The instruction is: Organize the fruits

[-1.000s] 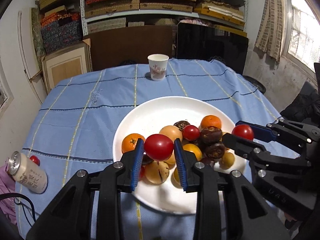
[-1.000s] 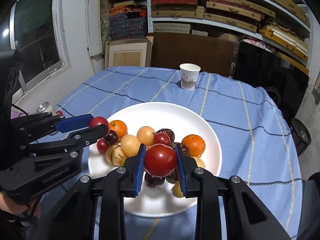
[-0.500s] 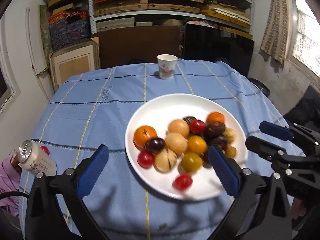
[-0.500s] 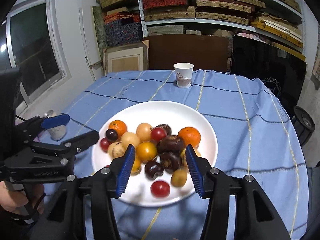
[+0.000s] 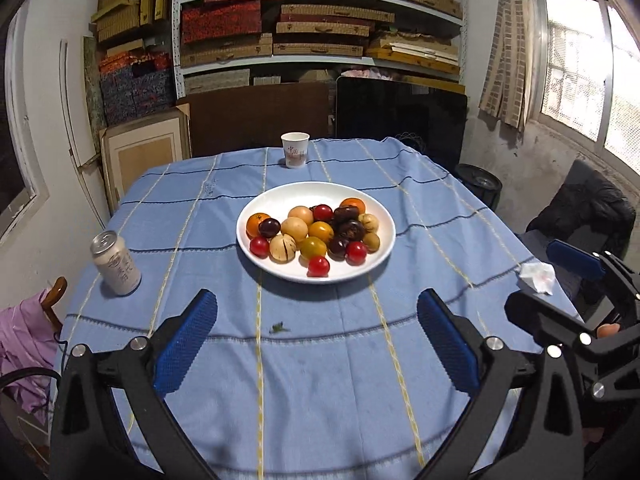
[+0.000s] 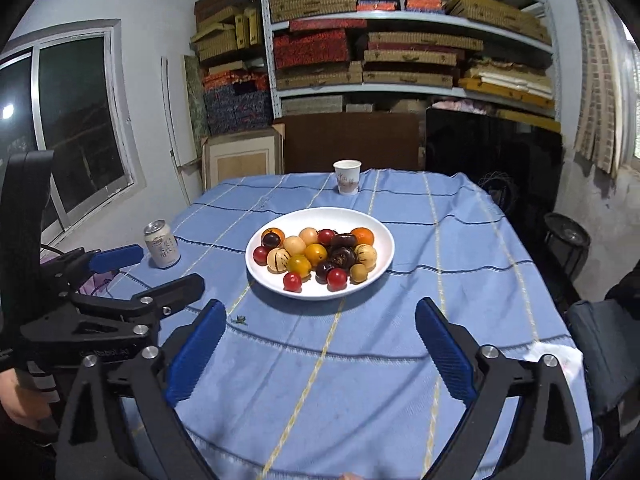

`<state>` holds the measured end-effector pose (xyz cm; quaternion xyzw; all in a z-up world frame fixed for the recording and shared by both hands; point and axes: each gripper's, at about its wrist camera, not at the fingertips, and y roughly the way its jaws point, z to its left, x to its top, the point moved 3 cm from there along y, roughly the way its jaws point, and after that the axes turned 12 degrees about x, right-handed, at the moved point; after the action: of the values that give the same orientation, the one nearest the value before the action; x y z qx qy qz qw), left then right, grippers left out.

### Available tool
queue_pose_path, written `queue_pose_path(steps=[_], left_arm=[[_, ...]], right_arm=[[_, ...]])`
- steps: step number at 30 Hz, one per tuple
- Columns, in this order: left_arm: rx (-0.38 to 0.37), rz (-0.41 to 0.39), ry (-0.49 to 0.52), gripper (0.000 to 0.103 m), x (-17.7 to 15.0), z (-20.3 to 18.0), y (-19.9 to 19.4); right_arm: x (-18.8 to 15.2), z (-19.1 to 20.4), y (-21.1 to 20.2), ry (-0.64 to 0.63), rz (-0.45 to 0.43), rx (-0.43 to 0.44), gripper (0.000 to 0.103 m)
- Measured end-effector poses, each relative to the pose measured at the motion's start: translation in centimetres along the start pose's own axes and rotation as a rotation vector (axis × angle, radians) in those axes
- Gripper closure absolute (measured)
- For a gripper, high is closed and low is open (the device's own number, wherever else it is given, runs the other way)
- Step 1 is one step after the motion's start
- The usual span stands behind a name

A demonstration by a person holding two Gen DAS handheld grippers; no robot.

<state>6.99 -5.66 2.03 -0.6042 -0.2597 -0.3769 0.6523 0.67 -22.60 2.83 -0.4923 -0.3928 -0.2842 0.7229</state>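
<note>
A white plate (image 5: 320,191) (image 6: 320,216) on the blue tablecloth holds several fruits: oranges, yellow and red tomatoes, dark plums and pale round fruits. Two red tomatoes (image 5: 318,266) (image 5: 356,252) lie at its near edge. My left gripper (image 5: 317,296) is open and empty, well short of the plate. My right gripper (image 6: 320,304) has its jaws opening wide, with nothing between them, also back from the plate. Each gripper appears in the other's view: the right gripper (image 5: 532,276) at the right edge and the left gripper (image 6: 170,268) at the left edge.
A drink can (image 5: 116,264) (image 6: 162,245) stands left of the plate. A paper cup (image 5: 295,150) (image 6: 347,177) is at the table's far edge. A crumpled tissue (image 5: 538,278) lies near the right edge. A chair (image 5: 584,208) stands to the right.
Both grippers let go of a red tomato each; the tomatoes now lie at the plate's front. Both sets of jaws spread wide, and both grippers drew back and up from the plate.
</note>
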Motion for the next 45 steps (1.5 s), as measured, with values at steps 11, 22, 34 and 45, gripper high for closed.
queue_pose_path(steps=[11, 22, 34, 45], left_arm=[[0.062, 0.005, -0.05, 0.005, -6.8, 0.6, -8.0], [0.052, -0.06, -0.054, 0.005, -7.8, 0.5, -13.3], [0.098, -0.079, -0.06, 0.004, -7.7, 0.7, -14.6], [0.137, -0.061, -0.062, 0.004, -8.1, 1.1, -14.3]], right_arm=[[-5.8, 3.8, -7.6, -0.054, -0.033, -0.017, 0.004], [-7.4, 5.4, -11.3, -0.083, -0.068, -0.053, 0.004], [-7.5, 6.4, -11.7, -0.101, -0.072, -0.05, 0.004], [-7.4, 6.0, -11.7, -0.088, -0.074, -0.057, 0.004]])
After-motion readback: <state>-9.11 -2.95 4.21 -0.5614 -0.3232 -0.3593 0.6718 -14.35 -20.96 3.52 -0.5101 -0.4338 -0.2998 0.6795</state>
